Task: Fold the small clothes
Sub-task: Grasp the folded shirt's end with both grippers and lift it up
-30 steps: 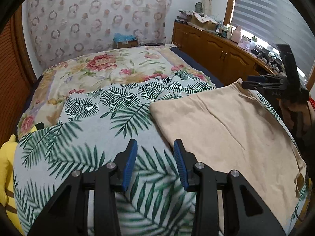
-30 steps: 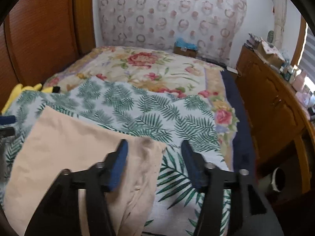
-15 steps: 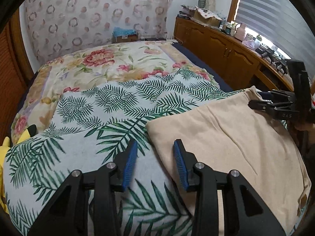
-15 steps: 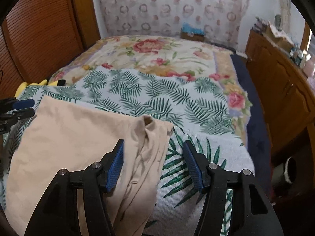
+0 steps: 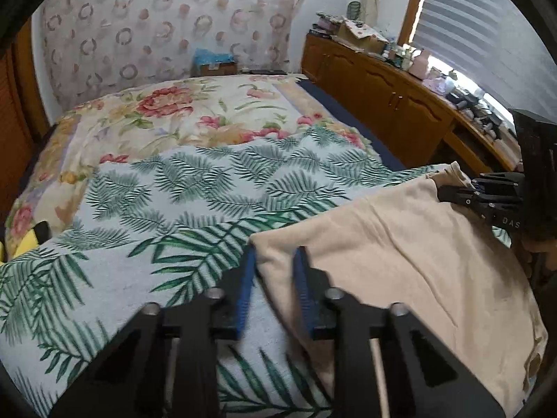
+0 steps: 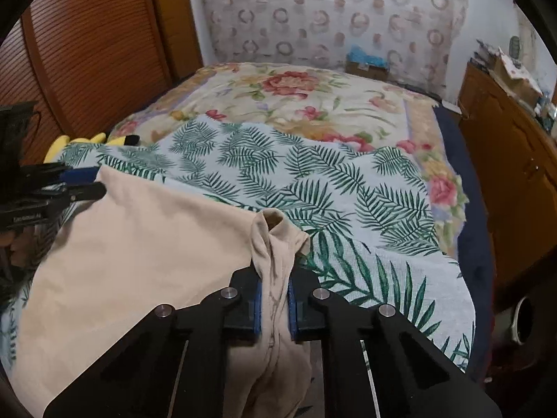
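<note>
Both tongs have just been closing: the left tongs (image 5: 275, 285) clamp one far corner of the beige garment (image 5: 400, 264), the right tongs (image 6: 275, 308) its bunched opposite corner. Spread on the palm-print blanket (image 6: 313, 174), it shows no fold yet; folding lies ahead.

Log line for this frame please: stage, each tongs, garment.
stage: corner grasp | left tongs: just closed on beige garment corner | right tongs: just closed on bunched corner | garment: flat on palm-print blanket
</note>
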{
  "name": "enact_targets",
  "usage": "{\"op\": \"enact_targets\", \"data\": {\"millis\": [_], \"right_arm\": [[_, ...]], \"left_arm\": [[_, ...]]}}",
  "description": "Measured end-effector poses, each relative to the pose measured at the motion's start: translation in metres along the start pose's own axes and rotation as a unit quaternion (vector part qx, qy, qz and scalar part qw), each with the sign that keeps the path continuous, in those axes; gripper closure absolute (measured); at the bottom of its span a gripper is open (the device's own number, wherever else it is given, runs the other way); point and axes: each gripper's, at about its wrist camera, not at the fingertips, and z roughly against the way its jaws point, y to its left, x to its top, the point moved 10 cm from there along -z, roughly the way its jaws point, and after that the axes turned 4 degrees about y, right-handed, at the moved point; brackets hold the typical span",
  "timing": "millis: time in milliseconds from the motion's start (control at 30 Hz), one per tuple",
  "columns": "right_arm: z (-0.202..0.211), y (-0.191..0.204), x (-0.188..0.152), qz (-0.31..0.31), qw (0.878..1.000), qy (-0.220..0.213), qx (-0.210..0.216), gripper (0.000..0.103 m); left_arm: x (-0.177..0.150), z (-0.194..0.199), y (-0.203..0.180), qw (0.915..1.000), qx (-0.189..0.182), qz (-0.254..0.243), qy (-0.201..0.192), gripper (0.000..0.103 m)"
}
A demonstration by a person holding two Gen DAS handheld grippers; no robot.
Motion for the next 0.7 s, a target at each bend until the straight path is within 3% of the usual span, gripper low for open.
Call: {"op": "enact_targets", "data": {"millis": [67,133,333,467,700], "right_arm": [[0.006,0.004,-0.001,0.001,1.0,-0.007,0.001,0.097],[0.018,0.01,0.001,0.003,1.0,-0.025,0.003,0.098],[0.094,0.03,0.017,0.012,0.994,-0.107,-0.014,0.098],[0.175,0.054,0.033,0.022,0.983,-0.18,-0.022,0.099],[0.314,0.106,0.044,0.052,0.955,-0.289,-0.039,0.099]], "left_arm": [[0.003,0.003,-0.005,0.9999,-0.015,-0.001,0.001,0.102],[0.011,0.02,-0.012,0.9994,-0.028,0.002,-0.019,0.102],[0.033,0.132,-0.046,0.991,-0.047,-0.023,-0.124,0.103],[0.04,0.233,-0.061,0.9762,-0.041,-0.038,-0.209,0.103],[0.021,0.375,-0.077,0.9481,-0.02,-0.065,-0.311,0.103]]}}
